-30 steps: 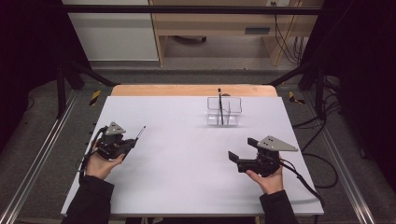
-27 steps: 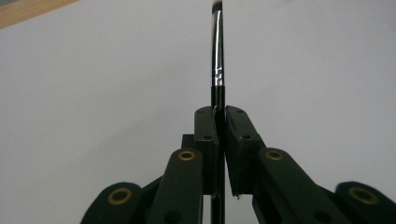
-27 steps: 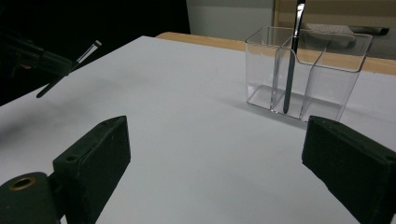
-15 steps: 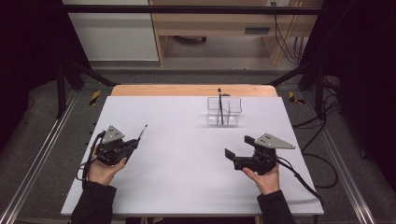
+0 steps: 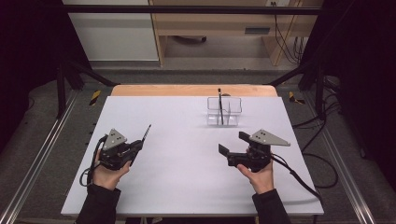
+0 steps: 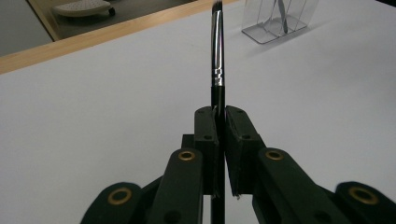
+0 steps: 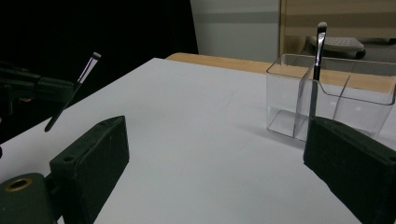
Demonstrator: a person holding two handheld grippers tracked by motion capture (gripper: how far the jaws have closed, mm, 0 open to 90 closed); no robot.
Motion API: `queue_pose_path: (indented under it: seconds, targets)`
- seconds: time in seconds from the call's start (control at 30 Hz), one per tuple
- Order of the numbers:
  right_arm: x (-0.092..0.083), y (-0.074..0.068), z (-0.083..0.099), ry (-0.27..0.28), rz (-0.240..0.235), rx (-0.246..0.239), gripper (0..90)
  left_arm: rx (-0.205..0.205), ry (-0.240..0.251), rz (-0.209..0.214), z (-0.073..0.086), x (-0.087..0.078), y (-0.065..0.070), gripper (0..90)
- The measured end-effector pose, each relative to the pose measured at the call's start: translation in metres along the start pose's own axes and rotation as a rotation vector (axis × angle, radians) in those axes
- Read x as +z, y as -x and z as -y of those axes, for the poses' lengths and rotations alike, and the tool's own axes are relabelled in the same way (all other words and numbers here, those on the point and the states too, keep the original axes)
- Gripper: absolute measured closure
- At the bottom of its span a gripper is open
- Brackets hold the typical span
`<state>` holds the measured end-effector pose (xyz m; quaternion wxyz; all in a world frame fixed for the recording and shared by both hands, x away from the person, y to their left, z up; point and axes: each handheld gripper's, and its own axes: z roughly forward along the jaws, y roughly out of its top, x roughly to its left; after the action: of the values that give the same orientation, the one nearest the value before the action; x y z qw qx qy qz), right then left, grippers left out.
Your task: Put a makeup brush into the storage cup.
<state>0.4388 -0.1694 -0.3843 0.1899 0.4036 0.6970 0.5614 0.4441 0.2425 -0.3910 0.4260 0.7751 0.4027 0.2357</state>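
My left gripper (image 5: 135, 148) is over the table's left side, shut on the black handle of a slim brush (image 5: 145, 133) whose silver ferrule and tip point away toward the far right. In the left gripper view the jaws (image 6: 218, 126) pinch the brush (image 6: 217, 56) upright between them. My right gripper (image 5: 233, 143) hovers at the right with its jaws wide open, nothing between them (image 7: 219, 158). A clear divided holder (image 5: 224, 111) stands at the far middle-right with a second brush (image 5: 220, 99) upright in it. The right gripper view shows the holder (image 7: 327, 102) close ahead.
The white tabletop (image 5: 187, 140) has a wooden strip (image 5: 191, 90) along its far edge. Metal rails run along both sides, and cables lie on the floor at the right. In the right gripper view the left gripper (image 7: 28, 88) and its brush (image 7: 77, 84) are seen at the far left.
My left gripper has drawn back a little toward the near edge with the brush still in it. The right gripper has barely shifted left.
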Motion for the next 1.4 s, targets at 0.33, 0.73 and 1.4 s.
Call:
queue_pose_path:
  seconds: [0.33, 0.73, 1.4]
  targets:
    - [0.012, -0.009, -0.007, 0.017, -0.017, 0.023, 7.6, -0.010, 0.039, 0.011, -0.002, -0.002, 0.009, 83.3]
    - [0.026, -0.022, -0.018, 0.044, -0.052, 0.039, 8.0, -0.008, 0.048, 0.012, -0.006, 0.002, 0.022, 83.3]
    - [0.037, -0.032, -0.027, 0.073, -0.083, 0.080, 10.7, -0.034, 0.095, 0.049, -0.020, 0.012, 0.046, 83.3]
